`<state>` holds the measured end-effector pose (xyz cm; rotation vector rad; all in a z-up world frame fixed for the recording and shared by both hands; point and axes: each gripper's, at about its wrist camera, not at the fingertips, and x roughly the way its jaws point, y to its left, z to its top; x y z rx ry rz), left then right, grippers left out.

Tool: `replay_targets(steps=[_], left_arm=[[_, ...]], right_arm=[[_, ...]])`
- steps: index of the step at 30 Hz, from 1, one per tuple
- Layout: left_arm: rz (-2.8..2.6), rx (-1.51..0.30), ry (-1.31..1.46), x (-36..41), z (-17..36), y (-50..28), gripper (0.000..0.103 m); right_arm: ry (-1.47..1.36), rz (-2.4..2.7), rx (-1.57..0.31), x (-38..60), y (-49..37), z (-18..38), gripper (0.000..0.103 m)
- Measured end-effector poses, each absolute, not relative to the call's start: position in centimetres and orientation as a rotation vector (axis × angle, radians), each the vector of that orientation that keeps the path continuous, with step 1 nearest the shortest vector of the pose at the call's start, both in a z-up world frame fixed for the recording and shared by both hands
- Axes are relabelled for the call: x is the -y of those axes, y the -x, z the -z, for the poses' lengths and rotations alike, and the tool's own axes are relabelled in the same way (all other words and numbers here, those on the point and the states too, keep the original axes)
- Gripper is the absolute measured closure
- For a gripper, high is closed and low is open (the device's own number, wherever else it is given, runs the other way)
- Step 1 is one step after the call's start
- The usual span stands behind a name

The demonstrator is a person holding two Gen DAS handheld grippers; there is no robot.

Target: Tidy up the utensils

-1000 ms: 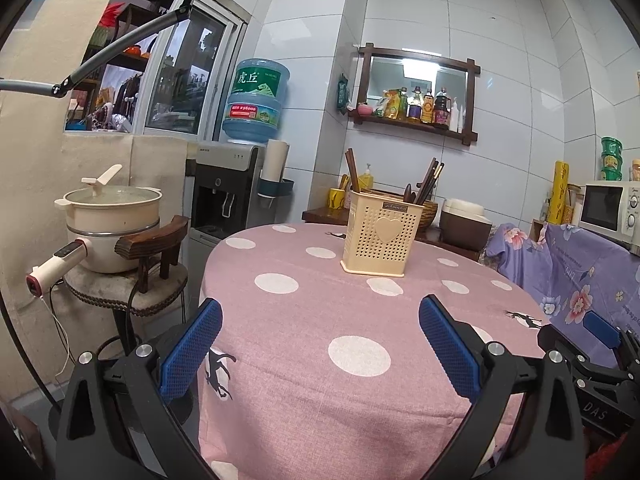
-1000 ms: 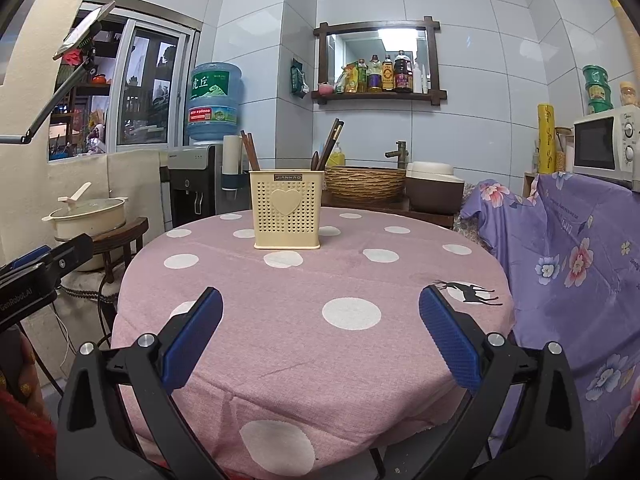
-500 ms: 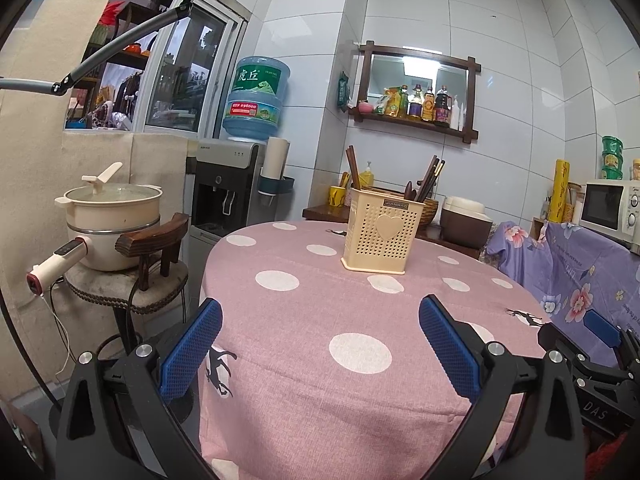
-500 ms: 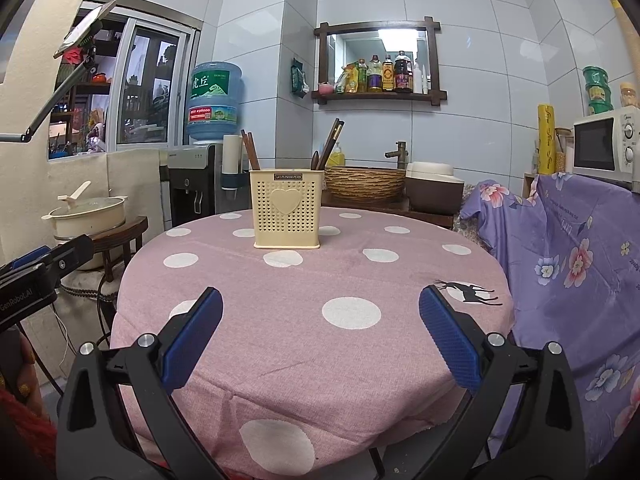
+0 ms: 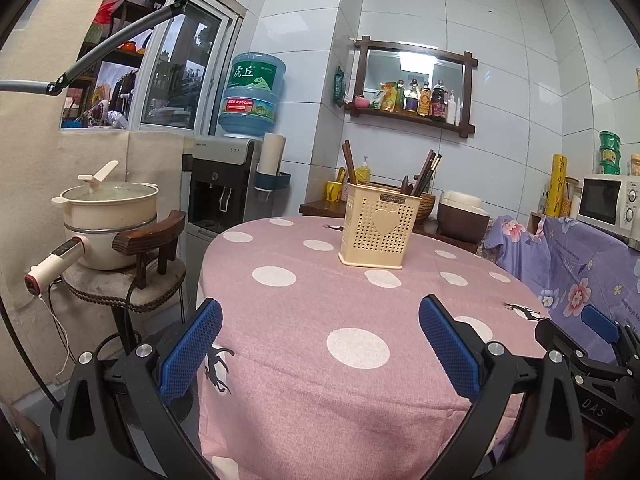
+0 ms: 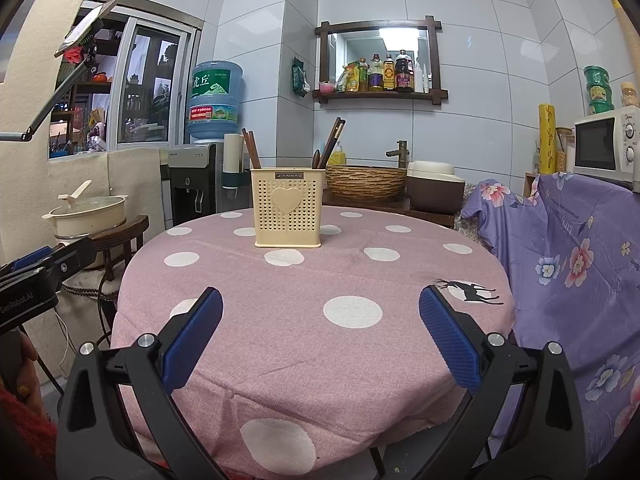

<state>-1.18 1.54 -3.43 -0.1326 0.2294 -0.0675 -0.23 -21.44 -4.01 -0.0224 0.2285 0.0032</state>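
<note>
Utensils (image 6: pixel 332 140) stand upright in the cream holder (image 6: pixel 287 208), dark sticks at its left and right ends, and that holder sits on the far half of the pink dotted table (image 6: pixel 312 320). Left of the holder I see a cream pot (image 5: pixel 106 216) on a stool. My left gripper (image 5: pixel 320 340) hangs spread wide and empty, well short of the holder; my right gripper (image 6: pixel 320 336) is likewise spread, holding nothing.
</note>
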Motion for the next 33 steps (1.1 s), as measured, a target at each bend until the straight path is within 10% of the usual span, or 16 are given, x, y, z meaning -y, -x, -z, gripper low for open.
replay_targets(steps=[33], left_arm=[[0.075,-0.264,0.141,-1.34,3.70,1.02,0.005]], right_arm=[[0.025,-0.007,-0.232,21.30,0.25,4.32,0.006]])
